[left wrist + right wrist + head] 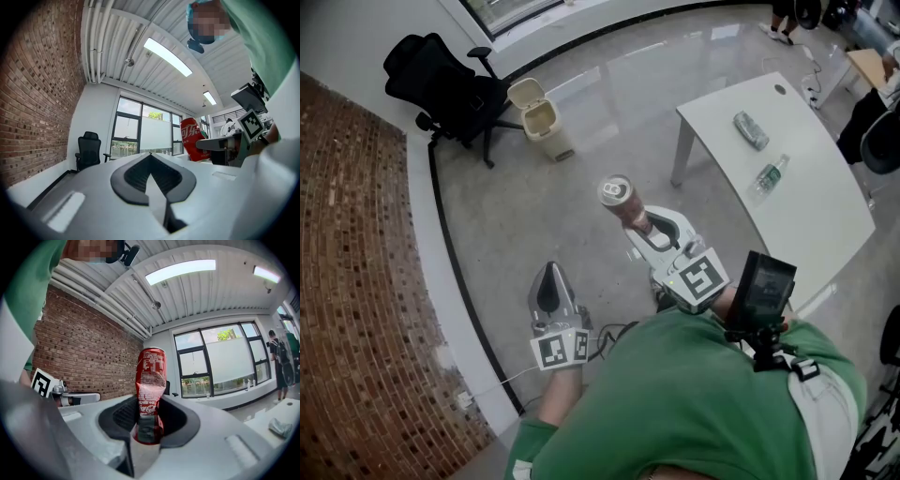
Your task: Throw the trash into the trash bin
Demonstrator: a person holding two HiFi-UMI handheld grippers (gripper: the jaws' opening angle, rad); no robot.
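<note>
A dented red cola can (619, 197) stands upright between the jaws of my right gripper (637, 225), which is shut on its lower part. In the right gripper view the can (151, 380) rises from the pads, with the gripper (149, 425) clamped round it. My left gripper (549, 275) is held lower left of it, jaws together and empty; its tips (150, 157) meet with nothing between them. The can (191, 138) also shows at the right of the left gripper view. A beige trash bin (542, 119) with its lid up stands on the floor ahead.
A black office chair (441, 82) is left of the bin, by the brick wall (347, 281). A white table (825, 216) at the right bears a crushed can (751, 130) and a plastic bottle (769, 175). Grey floor lies between me and the bin.
</note>
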